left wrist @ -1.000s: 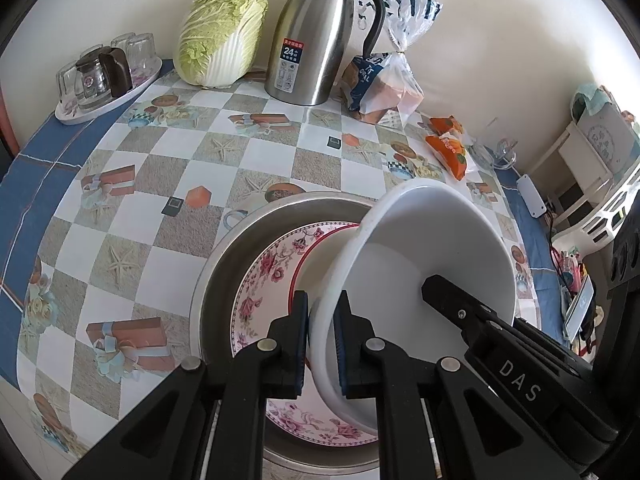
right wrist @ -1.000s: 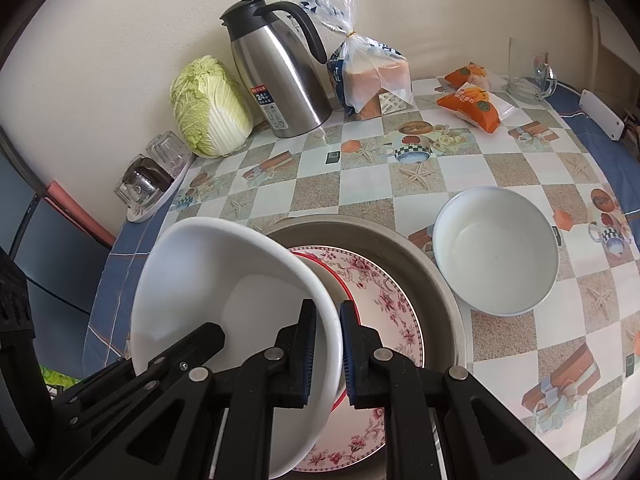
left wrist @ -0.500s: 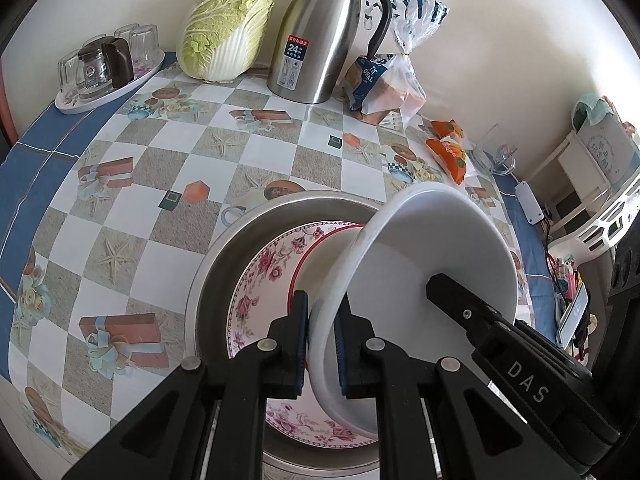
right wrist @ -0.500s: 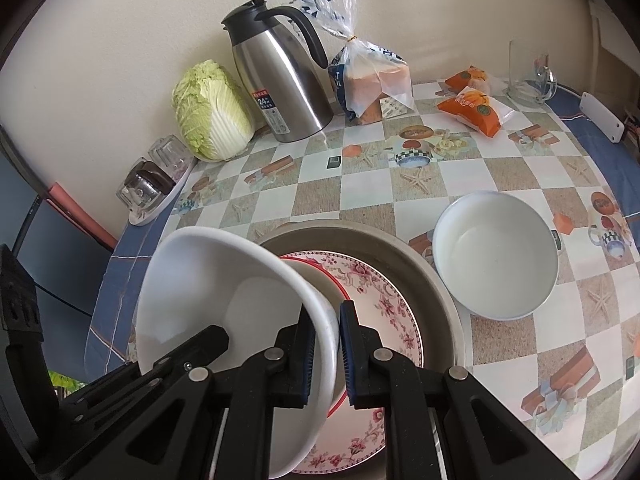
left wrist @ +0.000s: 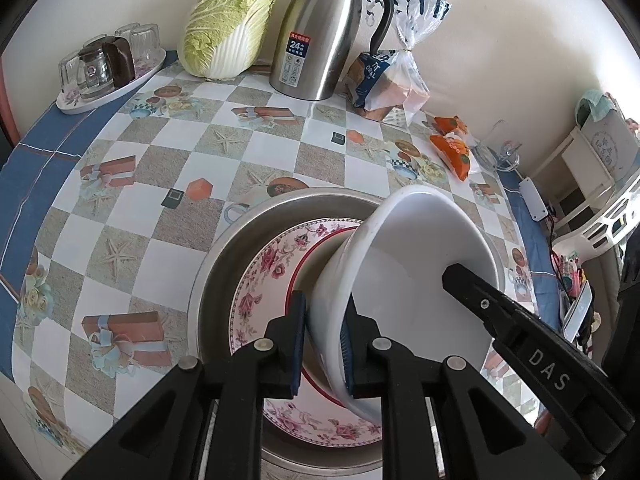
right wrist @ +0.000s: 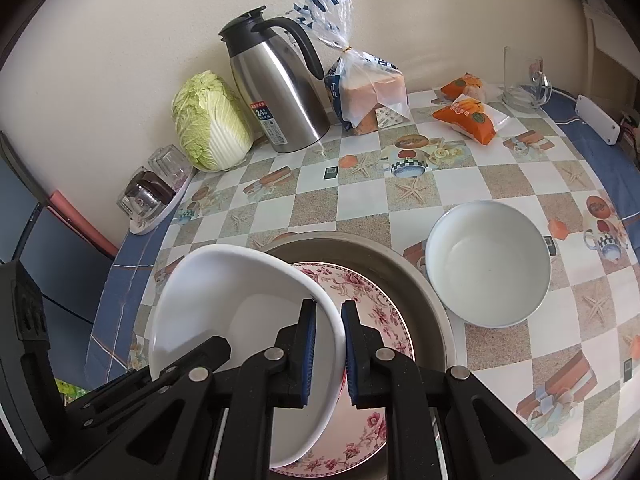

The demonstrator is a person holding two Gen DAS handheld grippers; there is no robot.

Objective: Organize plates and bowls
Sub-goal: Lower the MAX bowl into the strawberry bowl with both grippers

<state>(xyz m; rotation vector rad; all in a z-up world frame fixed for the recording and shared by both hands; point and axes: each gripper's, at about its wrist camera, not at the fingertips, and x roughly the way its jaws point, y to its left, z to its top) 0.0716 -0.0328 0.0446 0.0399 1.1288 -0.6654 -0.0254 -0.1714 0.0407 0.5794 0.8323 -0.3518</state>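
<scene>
i am holding the large white bowl (left wrist: 420, 280) by its rim from two opposite sides, tilted, just above the flowered plate (left wrist: 260, 280) that lies inside the metal basin (left wrist: 224, 248). the step, as i judge it, is to set this bowl down on the plate.

the left gripper (left wrist: 322, 344) has the rim between its blue pads and its jaws are opening now; in its own view a thin gap shows at the left pad, so i think it has nearly let go. the right gripper (right wrist: 329, 354) is clenched on the opposite part of the rim, the wall of the bowl pinched between its pads.

to do this well, i should make the bowl level first, because it leans toward the left side of the basin. then i lower it slowly to the middle of the plate and release the right side only when the bottom rests flat. if one side goes free while the bowl hangs tilted, it may swing and knock the plate.

the bowl is plain glossy white, deep, with a thin smooth rim, and empty inside. a second white bowl (right wrist: 488, 264) stands on the tablecloth just beside the basin, on its right side, and it is not yet stacked.
</scene>
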